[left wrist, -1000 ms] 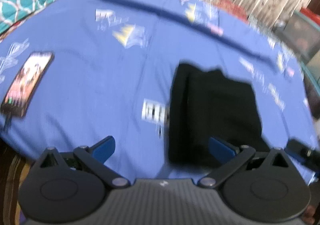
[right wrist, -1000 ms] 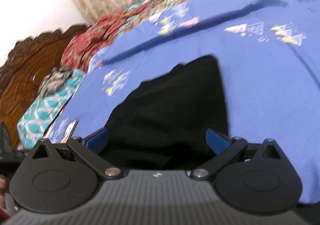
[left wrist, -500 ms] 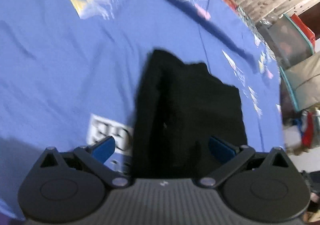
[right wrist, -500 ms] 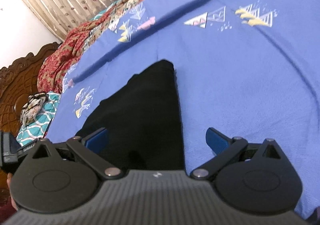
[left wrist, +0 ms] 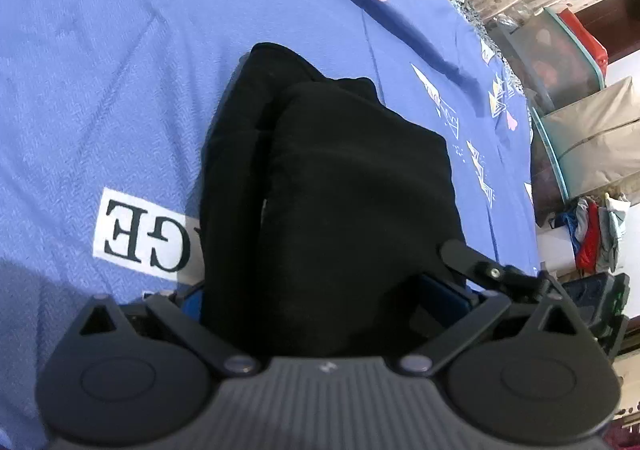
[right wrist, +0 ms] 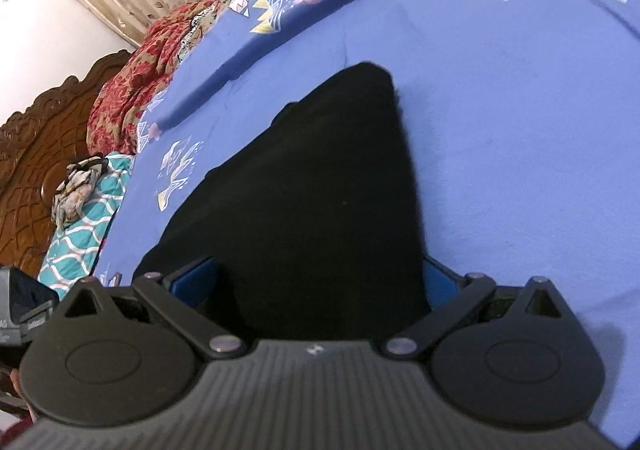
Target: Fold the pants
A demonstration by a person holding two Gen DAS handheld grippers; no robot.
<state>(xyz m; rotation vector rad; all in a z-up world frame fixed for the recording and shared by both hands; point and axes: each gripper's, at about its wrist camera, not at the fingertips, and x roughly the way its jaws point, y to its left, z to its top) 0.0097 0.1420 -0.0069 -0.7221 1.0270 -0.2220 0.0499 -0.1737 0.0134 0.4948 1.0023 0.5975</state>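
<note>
The black pants (left wrist: 344, 178) lie folded in a thick stack on the blue bedsheet (left wrist: 120, 90). My left gripper (left wrist: 324, 298) is open, its blue fingers either side of the stack's near edge, mostly hidden by the cloth. In the right wrist view the same pants (right wrist: 312, 202) fill the middle, and my right gripper (right wrist: 316, 278) is open with its fingers straddling the near edge. The tip of the right gripper (left wrist: 480, 262) shows in the left wrist view, at the stack's right side.
A white label with black letters (left wrist: 144, 230) sits on the sheet left of the pants. Storage boxes (left wrist: 560, 50) and hanging clothes (left wrist: 596, 226) stand beyond the bed's right edge. A red patterned quilt (right wrist: 136, 90), teal cloth (right wrist: 84, 226) and wooden headboard (right wrist: 28, 170) lie to the left.
Both grippers have moved in and down onto the folded pants, so the stack now reaches between their open fingers. The phone seen earlier has left the left wrist view.
</note>
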